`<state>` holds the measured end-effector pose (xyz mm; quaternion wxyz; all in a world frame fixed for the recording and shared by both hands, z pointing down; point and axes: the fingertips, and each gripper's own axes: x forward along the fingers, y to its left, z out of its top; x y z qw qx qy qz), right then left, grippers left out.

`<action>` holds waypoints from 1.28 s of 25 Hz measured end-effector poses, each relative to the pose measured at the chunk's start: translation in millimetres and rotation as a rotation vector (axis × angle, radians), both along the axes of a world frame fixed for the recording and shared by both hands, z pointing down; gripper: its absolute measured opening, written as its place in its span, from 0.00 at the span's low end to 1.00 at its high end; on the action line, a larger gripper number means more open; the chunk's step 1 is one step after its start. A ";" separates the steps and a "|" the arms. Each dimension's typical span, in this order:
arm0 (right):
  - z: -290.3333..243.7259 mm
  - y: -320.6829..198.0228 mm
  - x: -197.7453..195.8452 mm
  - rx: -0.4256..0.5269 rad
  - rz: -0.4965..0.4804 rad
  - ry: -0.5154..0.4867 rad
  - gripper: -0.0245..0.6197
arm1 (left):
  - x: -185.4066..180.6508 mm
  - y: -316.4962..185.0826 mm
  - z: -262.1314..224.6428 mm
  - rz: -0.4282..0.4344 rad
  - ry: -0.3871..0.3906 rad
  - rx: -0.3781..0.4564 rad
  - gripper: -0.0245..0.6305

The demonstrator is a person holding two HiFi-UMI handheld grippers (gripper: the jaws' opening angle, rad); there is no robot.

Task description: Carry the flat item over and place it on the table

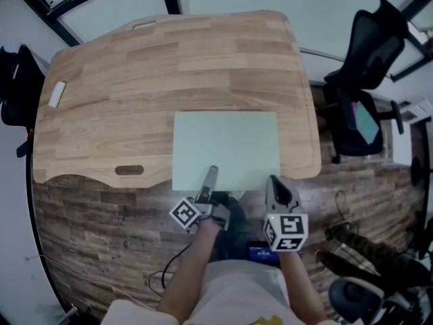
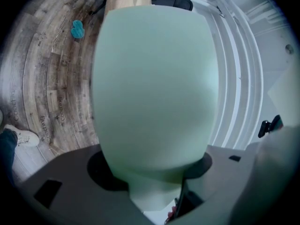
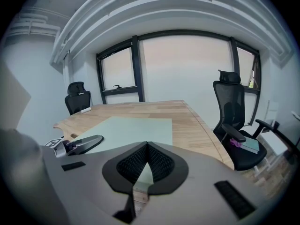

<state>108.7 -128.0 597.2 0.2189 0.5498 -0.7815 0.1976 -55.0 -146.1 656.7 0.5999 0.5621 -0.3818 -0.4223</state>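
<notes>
1. A pale green, flat rectangular sheet [image 1: 226,147] is lying on the light wooden tabletop [image 1: 135,80]. It is sitting on the near half of that tabletop, right of its middle, and its near edge seems to be jutting just past the tabletop's near edge.
2. The sheet's long axis is running along the tabletop's near edge, from side to side as the person faces it.
3. The left gripper [image 1: 211,173] is reaching in over the tabletop's near edge. Its fingers are grasping the near edge of the sheet, one finger lying on top, and the sheet is filling the left gripper view.
4. The right gripper [image 1: 272,180] is tilting down at the tabletop's near edge, beside the sheet's near right corner. Its fingers are clenched tip to tip on nothing; the green in the gap behind the tips is only the sheet showing through.
5. From both pairs of fingers the sheet is lying straight ahead, toward the tabletop's far side, and only the left hand is holding it.
6. The placing is looking nearly done, so the coming move is probably calling for the left fingers to let go and draw back off the tabletop's near edge.
</notes>
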 end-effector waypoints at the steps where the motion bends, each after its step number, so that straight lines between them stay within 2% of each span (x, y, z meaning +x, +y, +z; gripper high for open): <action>1: 1.0 0.7 0.4 -0.003 -0.001 0.001 0.03 | 0.2 -0.2 -0.4 0.000 0.002 0.001 0.45; 19: 4.8 5.1 -5.4 -0.013 -0.026 0.007 0.03 | -2.8 9.2 6.1 -0.002 0.019 -0.017 0.46; 32: 8.2 7.8 -4.2 -0.023 -0.015 0.004 0.03 | -3.9 10.8 17.8 -0.027 0.012 -0.069 0.53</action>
